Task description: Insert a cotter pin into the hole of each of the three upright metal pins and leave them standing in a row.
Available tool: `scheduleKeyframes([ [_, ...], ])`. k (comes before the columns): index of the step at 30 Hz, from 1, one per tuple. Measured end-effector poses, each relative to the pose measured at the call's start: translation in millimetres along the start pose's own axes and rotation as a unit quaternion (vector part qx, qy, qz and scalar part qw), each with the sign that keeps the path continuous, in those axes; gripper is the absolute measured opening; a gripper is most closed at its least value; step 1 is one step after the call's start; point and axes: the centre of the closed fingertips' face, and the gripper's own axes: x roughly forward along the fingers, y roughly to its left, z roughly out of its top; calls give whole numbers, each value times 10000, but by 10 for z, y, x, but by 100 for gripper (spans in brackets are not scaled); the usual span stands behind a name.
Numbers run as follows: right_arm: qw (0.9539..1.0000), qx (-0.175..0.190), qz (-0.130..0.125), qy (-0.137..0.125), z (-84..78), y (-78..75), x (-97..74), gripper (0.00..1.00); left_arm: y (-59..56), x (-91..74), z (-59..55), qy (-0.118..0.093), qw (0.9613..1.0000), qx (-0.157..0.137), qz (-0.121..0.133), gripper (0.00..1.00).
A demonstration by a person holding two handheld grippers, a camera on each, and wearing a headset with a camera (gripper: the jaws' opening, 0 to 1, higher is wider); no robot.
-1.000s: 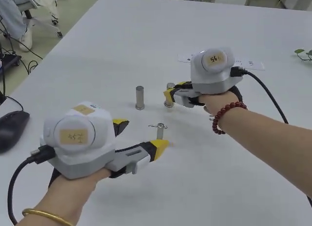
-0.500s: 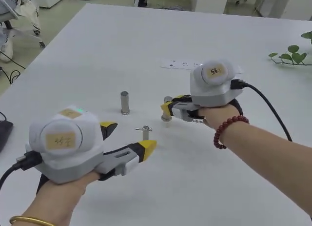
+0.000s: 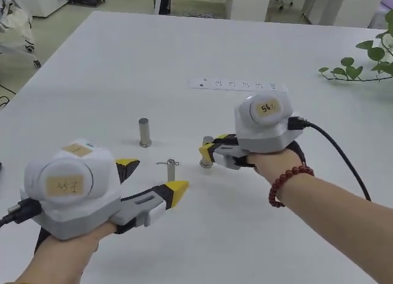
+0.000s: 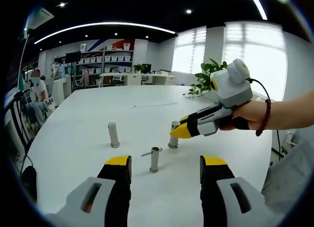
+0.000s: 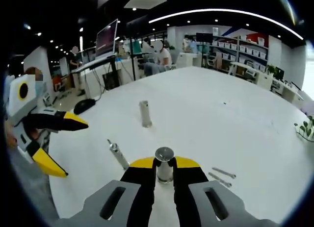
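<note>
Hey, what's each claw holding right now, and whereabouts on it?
The right claw is shut on an upright metal pin, gripping its shaft just below the top. The left claw is open and holds nothing.

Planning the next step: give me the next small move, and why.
Probably send the open left gripper to a loose cotter pin: the right gripper is shut on the right pin, which has no cotter through it, while the middle pin already carries one.
</note>
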Motion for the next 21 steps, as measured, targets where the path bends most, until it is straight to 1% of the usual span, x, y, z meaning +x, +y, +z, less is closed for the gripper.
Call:
scheduleKeyframes([
  [9, 9999, 108, -125, 36, -151, -2, -99, 13, -44, -3, -5, -2, 10000, 54, -58, 55],
  [21, 9995, 228, -178, 92, -297, 9, -146, 13, -97, -6, -9, -14, 9999, 82, -108, 54],
])
